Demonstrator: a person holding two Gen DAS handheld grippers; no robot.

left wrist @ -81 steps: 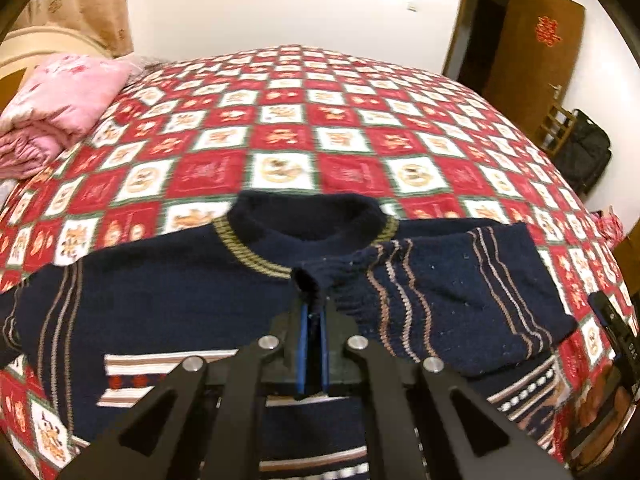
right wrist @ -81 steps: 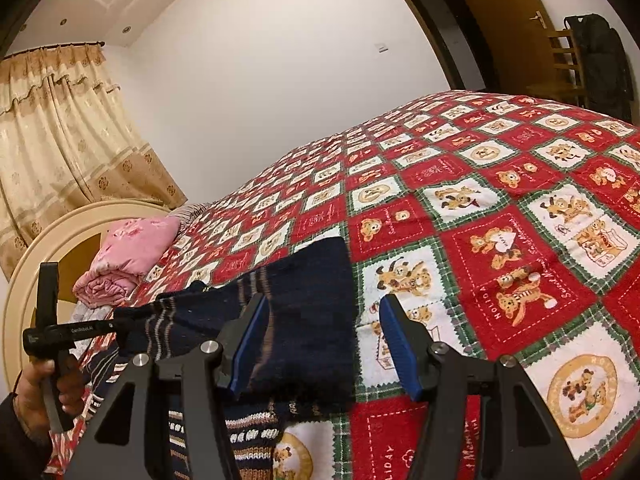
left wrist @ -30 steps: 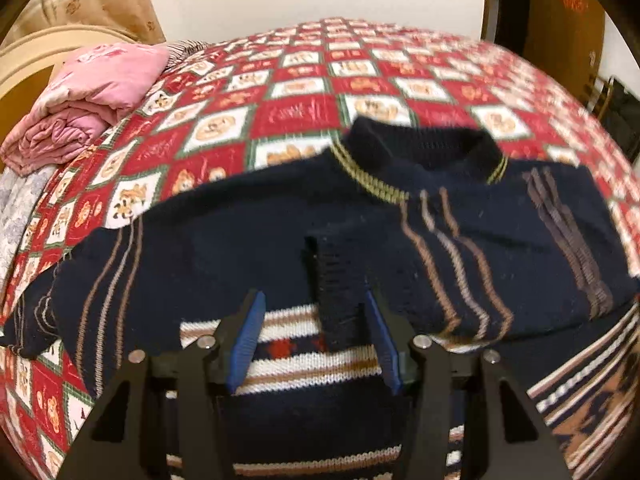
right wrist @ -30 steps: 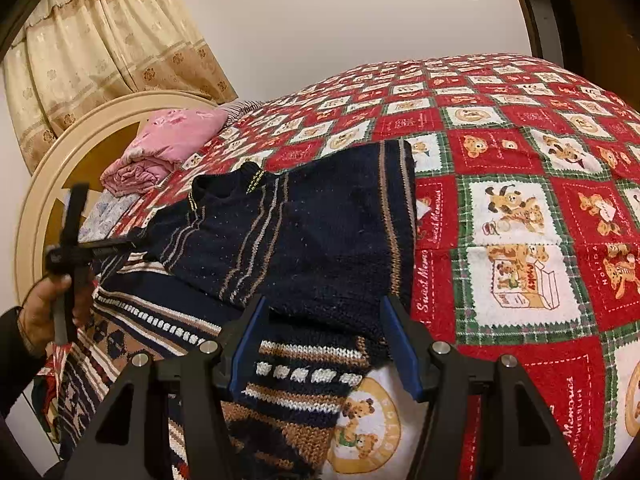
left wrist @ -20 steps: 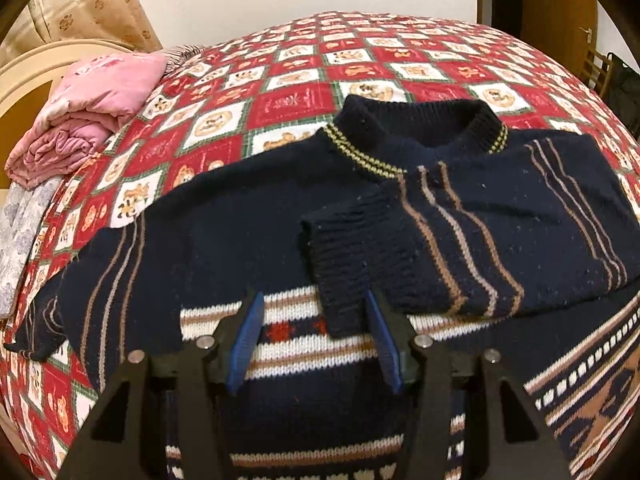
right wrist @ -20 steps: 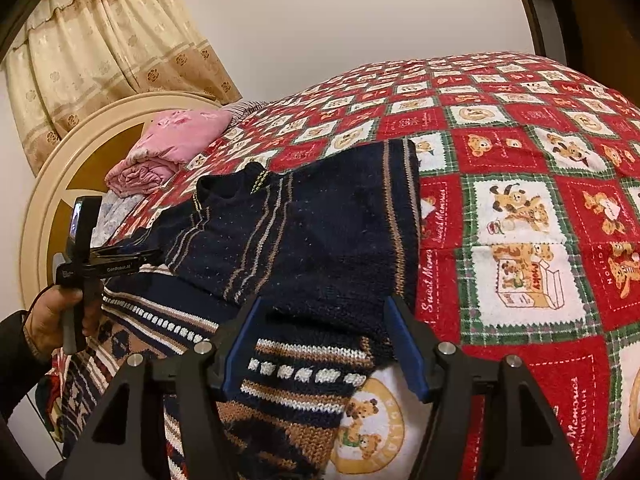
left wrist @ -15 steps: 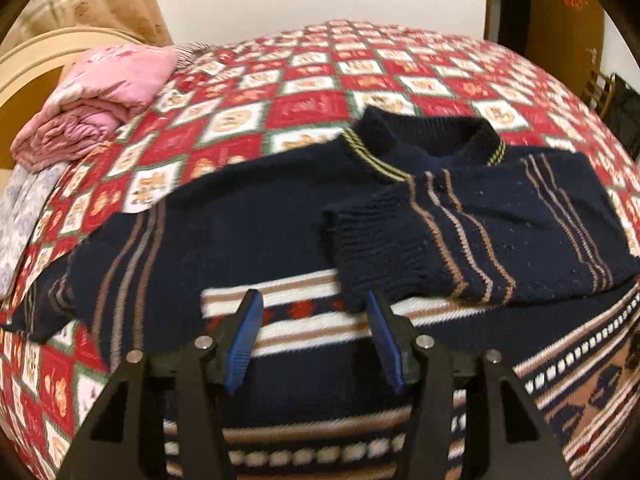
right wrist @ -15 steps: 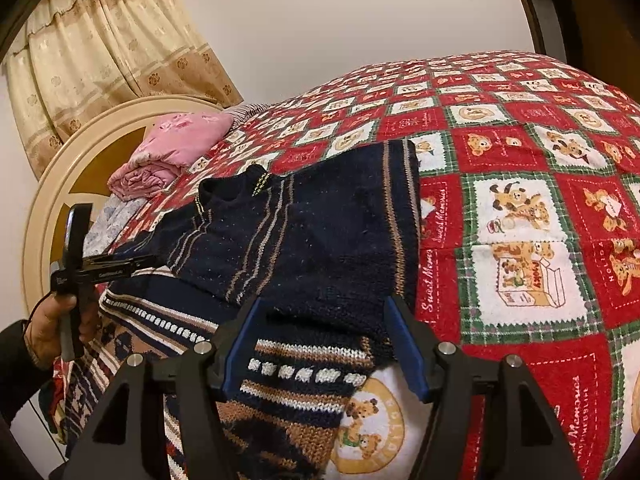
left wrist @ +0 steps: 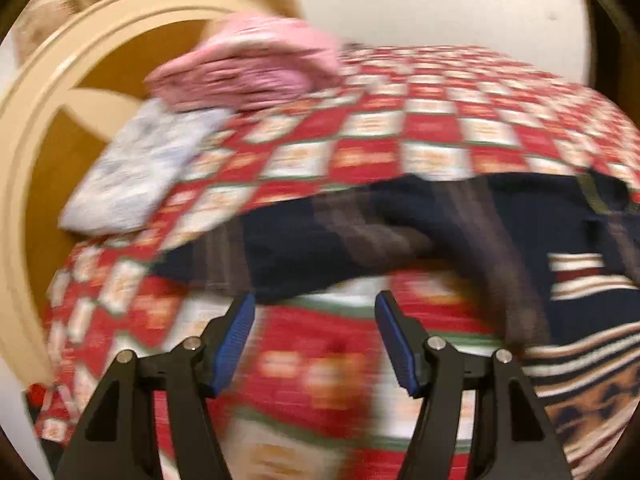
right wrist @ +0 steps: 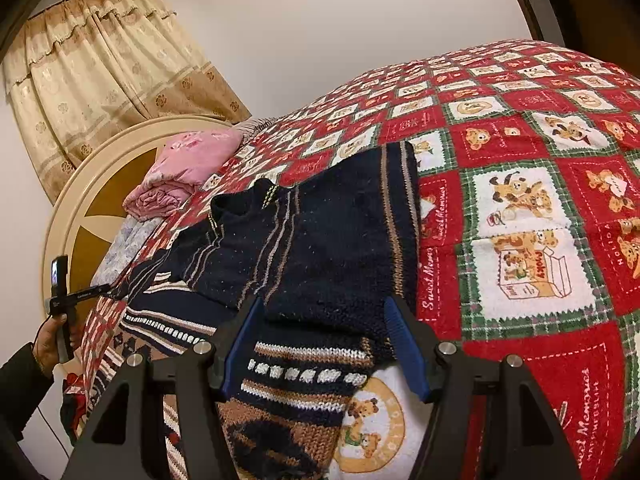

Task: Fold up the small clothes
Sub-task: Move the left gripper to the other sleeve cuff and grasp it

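The sweater point(right wrist: 320, 248) lies flat on the bed point(right wrist: 520, 184), collar toward the headboard point(right wrist: 80, 208), so the whole body serves as a base to fold onto. One sleeve is already laid across the chest, its cuff near the middle; that squares off that side and keeps the sleeve from hanging loose. The other sleeve point(left wrist: 304, 248) stretches straight out over the quilt toward the headboard side, not yet folded in.

The left claw point(left wrist: 316, 340) hangs just short of that outstretched sleeve, jaws wide and empty, with only quilt between the blue pads point(left wrist: 236, 340). The view is badly smeared, so I cannot tell how close it is to the cloth. It looks lined up to pinch the sleeve near its lower edge, which I take to be the next step: lift it and lay it across to match the first.

The right claw point(right wrist: 324, 340) sits low over the sweater's hem side, jaws also wide, straddling the edge of the folded sleeve without closing on it. Whether its pads touch the knit I cannot say. Held there, it seems ready to steady the folded part while the other side is worked.

A pink blanket point(right wrist: 188, 164) and a pale cloth point(left wrist: 136, 168) sit by the headboard, well apart from the sweater.
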